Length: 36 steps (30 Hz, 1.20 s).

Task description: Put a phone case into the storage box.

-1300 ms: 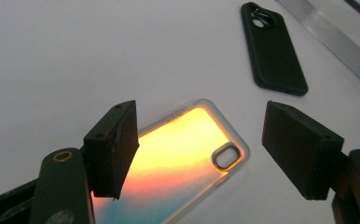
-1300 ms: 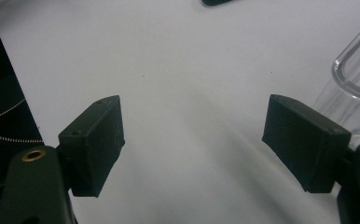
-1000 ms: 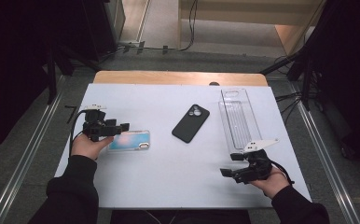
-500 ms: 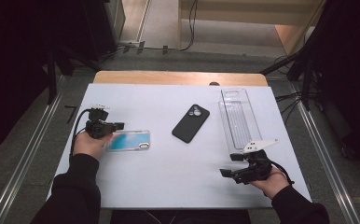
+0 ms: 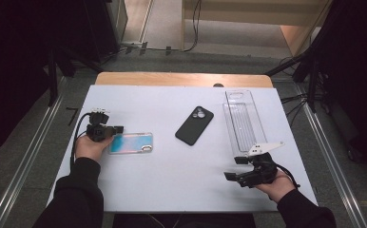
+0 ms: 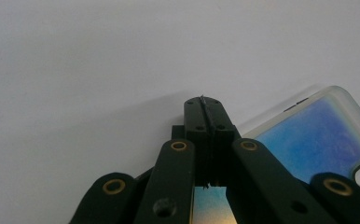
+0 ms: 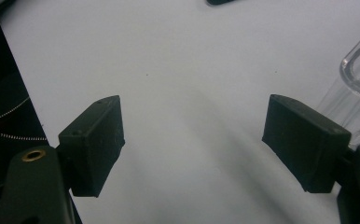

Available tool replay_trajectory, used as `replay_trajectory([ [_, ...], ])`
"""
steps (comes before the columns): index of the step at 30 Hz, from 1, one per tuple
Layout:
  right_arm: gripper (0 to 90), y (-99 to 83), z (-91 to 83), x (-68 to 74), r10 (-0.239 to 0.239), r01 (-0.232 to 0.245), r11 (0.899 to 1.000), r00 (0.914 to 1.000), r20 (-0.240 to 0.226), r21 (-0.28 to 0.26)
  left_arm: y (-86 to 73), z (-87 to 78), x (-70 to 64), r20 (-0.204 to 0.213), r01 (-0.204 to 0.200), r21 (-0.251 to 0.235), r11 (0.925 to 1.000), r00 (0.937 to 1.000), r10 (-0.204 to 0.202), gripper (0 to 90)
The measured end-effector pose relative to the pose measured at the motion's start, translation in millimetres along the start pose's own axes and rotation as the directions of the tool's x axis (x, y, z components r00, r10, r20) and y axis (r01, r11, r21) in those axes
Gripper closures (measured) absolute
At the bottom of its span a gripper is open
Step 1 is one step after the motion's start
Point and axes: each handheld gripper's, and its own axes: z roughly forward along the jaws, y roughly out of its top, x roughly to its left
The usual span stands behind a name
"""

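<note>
One iridescent phone case [image 5: 130,143] is lying flat on the white table [image 5: 148,190], and the left gripper [image 5: 106,130] is sitting right at its 9 o'clock end in the high view. The case's long axis is running from 9 to 3 o'clock, so it is stretching away from the left hand [image 5: 90,146] toward the middle of the table. In the left gripper view the jaws of the left gripper [image 6: 205,107] are pressed together, with the case [image 6: 308,140] lying off toward 4 o'clock of the tips and running under the linkage; whether a thin edge of the case is pinched between them I cannot tell, as nothing is showing between the tips.

The right gripper [image 5: 236,167] is resting near the table's 5 o'clock corner, well apart from the case, so the left one is plainly the nearer. In the right gripper view its jaws [image 7: 192,140] are standing wide apart over bare table, holding nothing.

Counting the rest: one black phone [image 5: 194,125] is lying face down near the centre, tilted from 7 to 1 o'clock, at roughly 2 o'clock from the case; one clear tray [image 5: 241,119] is lying lengthwise from 12 to 6 o'clock, just beyond the right gripper. Two grippers, two hands.

Any coming move on the case is likely depending on the left gripper working along that 9-to-3 axis.
</note>
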Motion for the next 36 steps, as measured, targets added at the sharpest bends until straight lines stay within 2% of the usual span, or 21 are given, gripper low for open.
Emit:
replay_trajectory([
  [8,18.5,0.5,0.4,-0.2,-0.004,0.004,1.000,1.0000,-0.001,0.002,-5.6,-6.1,-0.9,-0.001,-0.002,0.016,0.9999,1.0000,0.002,90.0],
  [21,18.5,2.1,1.1,-0.4,-0.007,0.007,1.000,1.0000,-0.005,0.000,-14.3,-13.4,-6.8,0.022,-0.010,0.049,0.9988,0.9997,0.009,90.0],
  [30,18.5,1.9,0.5,-0.6,-0.006,0.006,1.000,1.0000,-0.001,0.001,-16.7,-14.5,-7.3,0.038,0.010,0.049,0.9988,0.9992,-0.011,89.8],
  [32,18.5,1.9,0.4,-0.9,-0.008,0.008,1.000,1.0000,0.000,0.000,-16.4,-15.9,-6.6,0.037,0.014,0.037,0.9992,0.9992,-0.015,84.4],
  [35,18.5,1.9,0.3,-1.0,-0.007,0.007,1.000,1.0000,-0.001,-0.002,-14.5,-20.7,-5.3,0.064,0.043,0.014,0.9990,0.9970,-0.044,74.2],
  [36,18.5,1.9,0.3,-1.0,-0.007,0.007,1.000,1.0000,0.000,-0.002,-13.7,-22.9,-5.8,0.066,0.041,0.009,0.9991,0.9969,-0.041,71.4],
])
